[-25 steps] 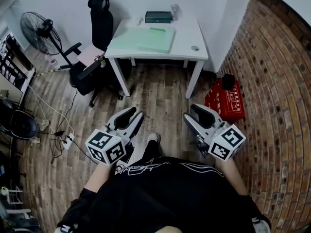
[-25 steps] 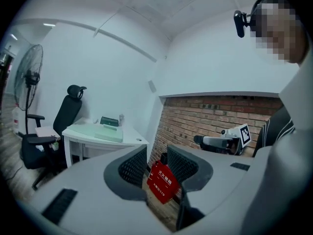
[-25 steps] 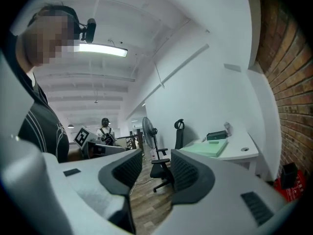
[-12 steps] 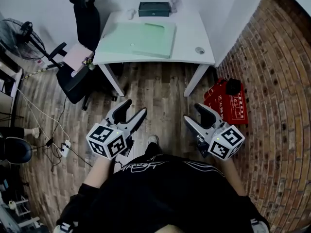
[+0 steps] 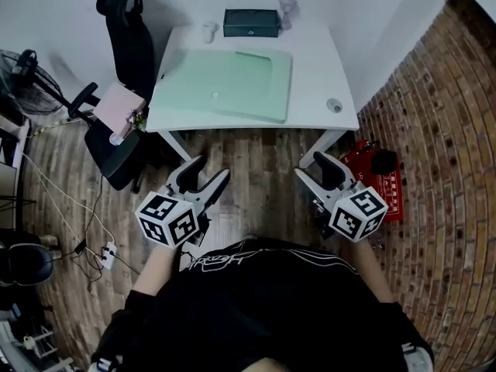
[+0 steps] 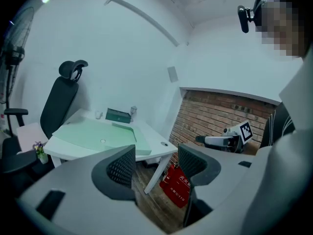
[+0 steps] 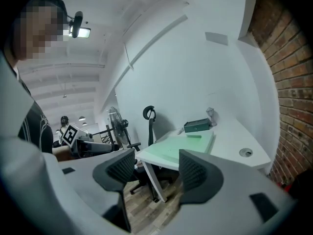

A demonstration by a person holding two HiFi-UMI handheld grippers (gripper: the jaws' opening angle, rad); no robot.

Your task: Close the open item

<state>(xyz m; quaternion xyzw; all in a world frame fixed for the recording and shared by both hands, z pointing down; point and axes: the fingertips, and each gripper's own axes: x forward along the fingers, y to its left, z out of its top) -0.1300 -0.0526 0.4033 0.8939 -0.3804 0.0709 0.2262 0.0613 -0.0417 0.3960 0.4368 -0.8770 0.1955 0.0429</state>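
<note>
Grippers, two: left gripper (image 5: 209, 169) lower left of centre in the head view, right gripper (image 5: 310, 167) lower right of centre. Both hang over bare floor (image 5: 260, 142), short of the table. Jaws of each stand apart, having just been opening, with nothing between them.

Tabletop (image 5: 322, 72), one, white, upper centre. On it:
- folder (image 5: 225, 84), one, pale green, flat, covering left and middle, near edge close along the front edge
- box (image 5: 250, 22), one, dark green, at the back edge
- cup (image 5: 288, 6), one, clear, just right of box
- white item (image 5: 208, 31), one, small, left of box
- cap (image 5: 334, 105), one, round, near the right front corner

Which of folder or box is open cannot be told. The tabletop's right strip is bare.

Chair (image 5: 128, 49), one, black, touching the tabletop's left side. Fan (image 5: 27, 84), one, far left. Case (image 5: 384, 188), one, red, against brick wall (image 5: 442, 169).

Head view only: power strip (image 5: 108, 250) and cables. Left gripper view only: case's lettering. Right gripper view only: ceiling lights.
</note>
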